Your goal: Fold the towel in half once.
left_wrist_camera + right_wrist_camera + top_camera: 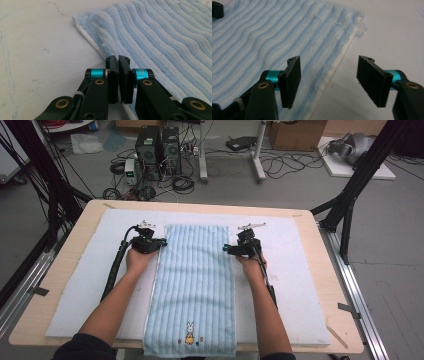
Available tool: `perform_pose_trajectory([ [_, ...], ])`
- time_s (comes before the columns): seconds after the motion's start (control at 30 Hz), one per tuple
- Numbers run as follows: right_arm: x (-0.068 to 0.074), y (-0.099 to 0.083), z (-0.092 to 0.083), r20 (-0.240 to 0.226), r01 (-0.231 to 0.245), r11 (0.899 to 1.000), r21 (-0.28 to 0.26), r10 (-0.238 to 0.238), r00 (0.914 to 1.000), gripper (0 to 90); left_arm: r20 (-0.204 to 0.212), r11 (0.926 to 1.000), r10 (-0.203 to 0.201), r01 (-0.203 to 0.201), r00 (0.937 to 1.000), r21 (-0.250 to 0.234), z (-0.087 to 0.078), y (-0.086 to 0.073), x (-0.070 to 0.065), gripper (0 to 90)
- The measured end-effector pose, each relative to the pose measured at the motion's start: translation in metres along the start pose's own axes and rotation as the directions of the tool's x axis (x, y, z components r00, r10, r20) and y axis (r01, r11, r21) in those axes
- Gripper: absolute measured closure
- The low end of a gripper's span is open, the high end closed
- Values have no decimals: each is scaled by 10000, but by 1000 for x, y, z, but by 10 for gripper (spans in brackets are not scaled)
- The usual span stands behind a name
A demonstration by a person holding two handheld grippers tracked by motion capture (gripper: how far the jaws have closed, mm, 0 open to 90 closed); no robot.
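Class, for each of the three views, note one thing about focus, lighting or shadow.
High view: even, soft lighting, the blue towel casts hardly any shadow. Left gripper view: towel ribs sharp near the jaws, softer toward the far corner. Right gripper view: the near pads look slightly blurred, the towel edge dim.

Both forearms reach forward, level and parallel. Left gripper (pixel 118 61): jaws closed together, pads nearly meeting. Right gripper (pixel 329 75): jaws spread wide apart, nothing gripped.

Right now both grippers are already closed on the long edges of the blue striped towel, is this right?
Not quite. Only the left gripper is closed on the towel edge. The right gripper view shows the right gripper with jaws apart, astride the other edge.
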State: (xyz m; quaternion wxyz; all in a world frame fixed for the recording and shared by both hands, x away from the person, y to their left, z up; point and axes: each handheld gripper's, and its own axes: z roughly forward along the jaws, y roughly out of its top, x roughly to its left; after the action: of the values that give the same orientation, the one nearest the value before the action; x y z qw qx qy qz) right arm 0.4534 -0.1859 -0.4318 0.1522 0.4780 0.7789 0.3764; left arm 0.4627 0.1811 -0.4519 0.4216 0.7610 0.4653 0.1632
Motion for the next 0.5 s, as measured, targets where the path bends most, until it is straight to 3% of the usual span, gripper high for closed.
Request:
perform_pose_trajectory([
  [0.2,7,10,25,522,-2,9971,766,-38,9986,453,207,10000,-87,87,9997,7,-1,0,2,860],
  [0.27,11,12,27,785,360,9954,883,-430,9960,525,312,9999,-102,102,9995,0,-1,-1,2,860],
  [0.37,14,15,27,743,598,9926,1061,-679,9949,765,432,10000,-76,76,9990,14,-1,-1,3,862],
  [0.4,14,15,27,743,598,9926,1061,-679,9949,765,432,10000,-76,76,9990,14,-1,-1,3,863],
  [0.43,16,16,27,541,733,9904,1170,-800,9953,853,522,9998,-176,179,9985,-46,-2,-1,4,864],
  [0.5,17,18,27,704,770,9890,1261,-864,9938,860,598,9991,-381,391,9975,-150,-3,0,5,864],
])
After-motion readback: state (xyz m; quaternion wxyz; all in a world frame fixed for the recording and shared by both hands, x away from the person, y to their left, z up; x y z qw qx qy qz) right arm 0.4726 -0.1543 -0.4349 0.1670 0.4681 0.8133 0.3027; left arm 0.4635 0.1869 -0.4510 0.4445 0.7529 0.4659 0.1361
